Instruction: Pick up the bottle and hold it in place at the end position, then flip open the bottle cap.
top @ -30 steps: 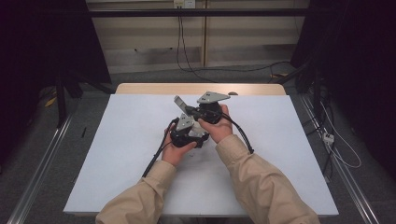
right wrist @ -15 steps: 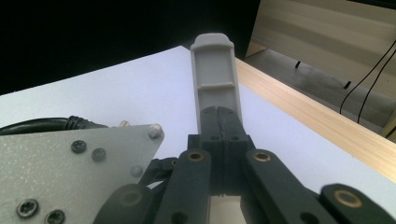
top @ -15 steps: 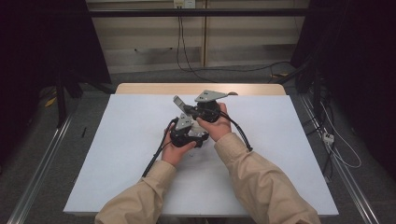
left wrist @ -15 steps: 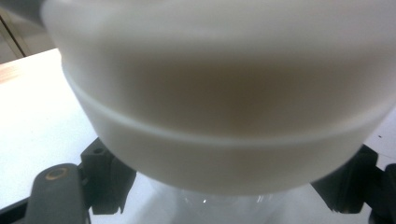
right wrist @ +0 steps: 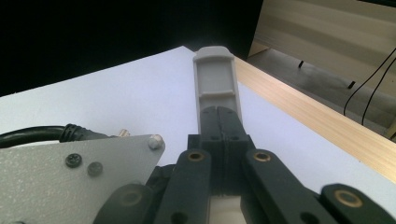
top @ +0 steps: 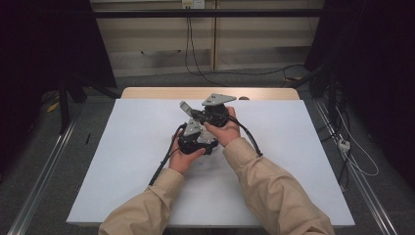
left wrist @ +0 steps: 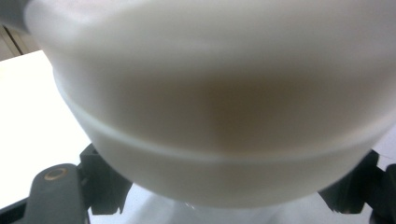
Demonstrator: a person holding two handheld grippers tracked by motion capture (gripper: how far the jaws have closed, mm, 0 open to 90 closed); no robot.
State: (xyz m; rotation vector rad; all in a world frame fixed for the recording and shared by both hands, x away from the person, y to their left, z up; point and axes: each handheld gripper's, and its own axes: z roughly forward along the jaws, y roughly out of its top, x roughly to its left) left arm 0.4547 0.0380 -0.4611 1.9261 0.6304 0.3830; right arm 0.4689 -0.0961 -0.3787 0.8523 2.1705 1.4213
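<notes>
We hold two black grippers together mid-table. Our right gripper (right wrist: 218, 93) is clenched, empty. Our left gripper (top: 192, 128) is clenched against one blurred pale rounded object (left wrist: 219, 107).

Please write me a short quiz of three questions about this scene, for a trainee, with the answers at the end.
1. True or false: the right gripper holds a red cup.
2. What colour is the table top? A) white B) green C) black
3. In the left gripper view, what lies very close in front of the camera?

Key
1. False. Its jaws are shut on a grey flat piece that sticks out past them.
2. A.
3. A blurred white rounded thing; what it is cannot be told.
</notes>
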